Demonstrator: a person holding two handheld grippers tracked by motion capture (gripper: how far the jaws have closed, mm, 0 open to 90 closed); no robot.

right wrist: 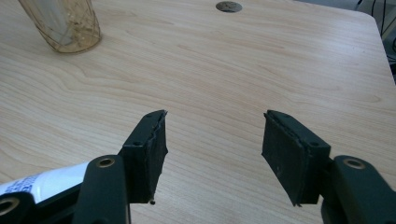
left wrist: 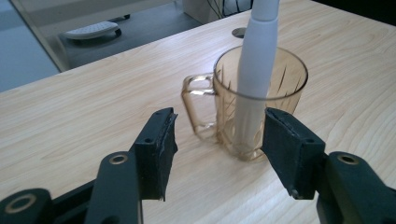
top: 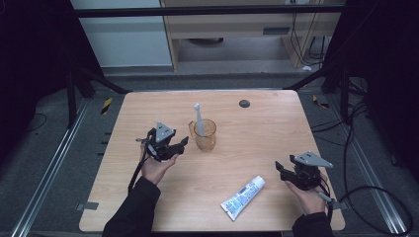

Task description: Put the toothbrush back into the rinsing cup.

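An amber glass mug [top: 205, 135] [left wrist: 254, 100] [right wrist: 63, 23] stands upright near the table's middle, with a white electric toothbrush [top: 199, 121] [left wrist: 257, 65] leaning in it. My left gripper [top: 182, 144] [left wrist: 218, 149] is open just left of the mug, nothing between its pads. A white toothpaste tube [top: 243, 197] [right wrist: 39, 183] lies flat near the front edge. My right gripper [top: 279, 170] [right wrist: 212, 151] is open above bare wood, to the right of the tube.
The wooden table [top: 148, 113] has a dark round grommet [top: 244, 103] [right wrist: 229, 6] at its far side. Metal rails and cables run along the floor on both sides.
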